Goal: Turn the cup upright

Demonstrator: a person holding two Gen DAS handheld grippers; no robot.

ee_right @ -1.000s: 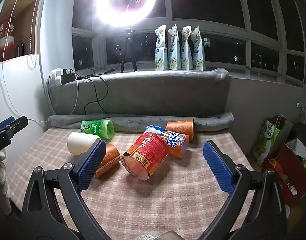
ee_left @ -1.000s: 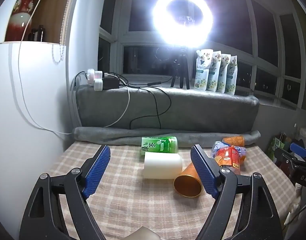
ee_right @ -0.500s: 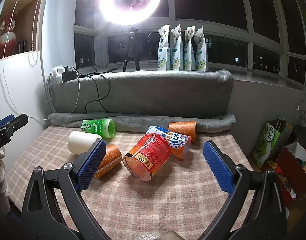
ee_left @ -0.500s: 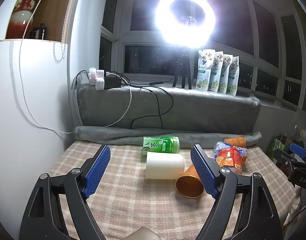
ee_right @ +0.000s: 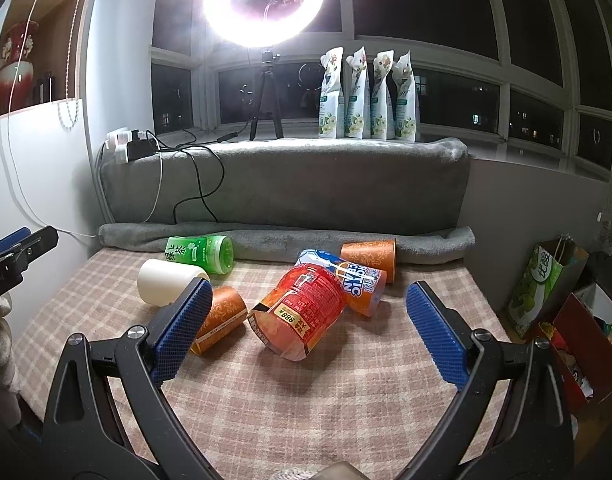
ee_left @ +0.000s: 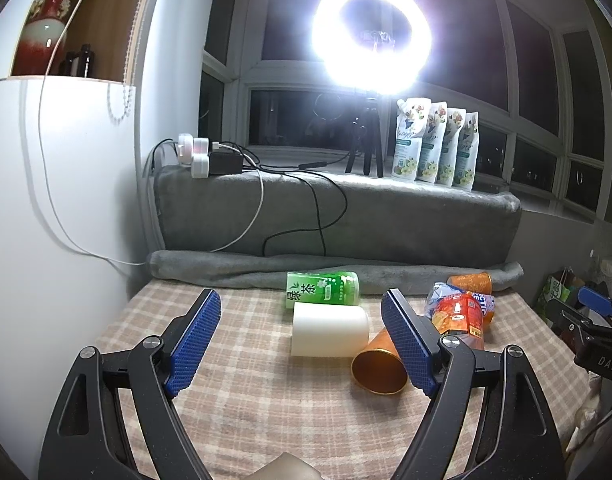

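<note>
Several cups lie on their sides on the checked tablecloth (ee_right: pixel 306 400). A white cup (ee_left: pixel 329 330) lies ahead of my open, empty left gripper (ee_left: pixel 301 320), with a green tea cup (ee_left: pixel 323 288) behind it and an orange cup (ee_left: pixel 380 364) by the right finger. In the right wrist view my open, empty right gripper (ee_right: pixel 306 312) faces a red cup (ee_right: pixel 301 316); a blue-and-orange cup (ee_right: pixel 350 280), another orange cup (ee_right: pixel 370 256), the near orange cup (ee_right: pixel 219 316), the white cup (ee_right: pixel 165 282) and the green cup (ee_right: pixel 199 254) lie around it.
A rolled grey blanket (ee_right: pixel 285 240) lines the table's far edge below a grey padded sill (ee_right: pixel 306 184). A ring light on a tripod (ee_right: pixel 265 0), pouches (ee_right: pixel 368 96), and cables stand on the sill. A white wall (ee_left: pixel 65 200) is left; bags (ee_right: pixel 546 284) stand right.
Both grippers have drifted slightly, so the scene shifts a little in each view. The cups have not moved, and both grippers stay open.
</note>
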